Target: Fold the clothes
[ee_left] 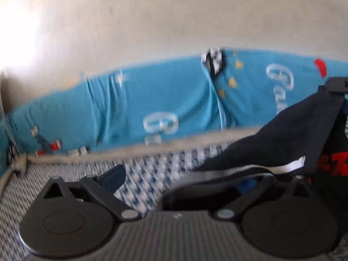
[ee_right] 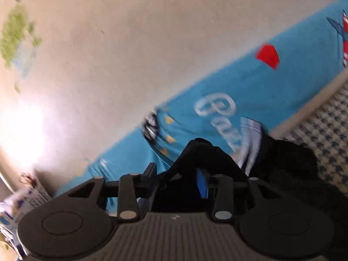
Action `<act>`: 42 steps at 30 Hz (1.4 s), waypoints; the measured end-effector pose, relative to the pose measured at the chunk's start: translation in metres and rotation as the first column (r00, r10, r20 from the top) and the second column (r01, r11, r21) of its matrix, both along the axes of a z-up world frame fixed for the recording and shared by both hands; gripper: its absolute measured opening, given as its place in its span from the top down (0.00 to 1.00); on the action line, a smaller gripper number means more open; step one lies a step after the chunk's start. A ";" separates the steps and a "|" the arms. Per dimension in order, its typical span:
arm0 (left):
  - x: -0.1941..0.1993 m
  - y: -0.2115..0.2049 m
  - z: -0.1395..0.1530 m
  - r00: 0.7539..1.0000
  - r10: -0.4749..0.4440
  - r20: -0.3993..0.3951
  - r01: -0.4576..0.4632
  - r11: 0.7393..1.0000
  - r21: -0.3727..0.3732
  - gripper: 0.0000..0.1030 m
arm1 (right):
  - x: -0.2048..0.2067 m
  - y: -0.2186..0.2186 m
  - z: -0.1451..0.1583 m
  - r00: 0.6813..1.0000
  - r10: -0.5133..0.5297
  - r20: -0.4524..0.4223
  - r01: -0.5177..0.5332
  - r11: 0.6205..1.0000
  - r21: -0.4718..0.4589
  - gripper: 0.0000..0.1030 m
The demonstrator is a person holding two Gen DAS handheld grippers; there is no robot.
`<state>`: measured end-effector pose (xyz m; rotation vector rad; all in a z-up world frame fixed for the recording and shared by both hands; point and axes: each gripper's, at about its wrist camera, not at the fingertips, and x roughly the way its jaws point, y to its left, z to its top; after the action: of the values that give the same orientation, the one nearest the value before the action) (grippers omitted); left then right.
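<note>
Left wrist view shows the left gripper (ee_left: 176, 187) with its fingers spread wide; black fabric of the dark garment with white stripes and red print (ee_left: 289, 134) drapes over its right finger, but no grip shows. The garment hangs lifted above the blue-and-white houndstooth bed cover (ee_left: 156, 165), before the bright blue printed sheet (ee_left: 134, 100). The right gripper (ee_right: 177, 180), tilted sideways, pinches a raised ridge of the cloth. Judging by this, keeping the held edge taut and level should help the fold land cleanly.
</note>
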<state>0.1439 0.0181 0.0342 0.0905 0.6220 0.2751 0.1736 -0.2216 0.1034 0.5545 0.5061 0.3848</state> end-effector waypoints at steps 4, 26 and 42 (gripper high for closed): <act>-0.003 0.008 -0.003 1.000 0.003 -0.030 -0.006 0.995 -0.098 0.00 | -0.001 -0.011 -0.004 1.000 -0.009 -0.014 0.009 1.000 -0.020 0.62; -0.012 0.019 -0.004 0.997 0.009 -0.073 -0.026 0.970 -0.241 0.00 | 0.020 -0.081 -0.042 0.946 -0.282 -0.161 0.236 0.937 -0.257 0.46; -0.003 0.011 -0.025 0.989 -0.023 -0.146 -0.012 0.971 -0.239 0.00 | 0.068 -0.066 -0.083 0.942 -0.276 -0.190 0.193 0.910 -0.366 0.65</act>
<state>0.1413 0.0293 0.0092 -0.1207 0.7979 0.1871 0.2418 -0.2877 0.0204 0.3171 0.7129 -0.0085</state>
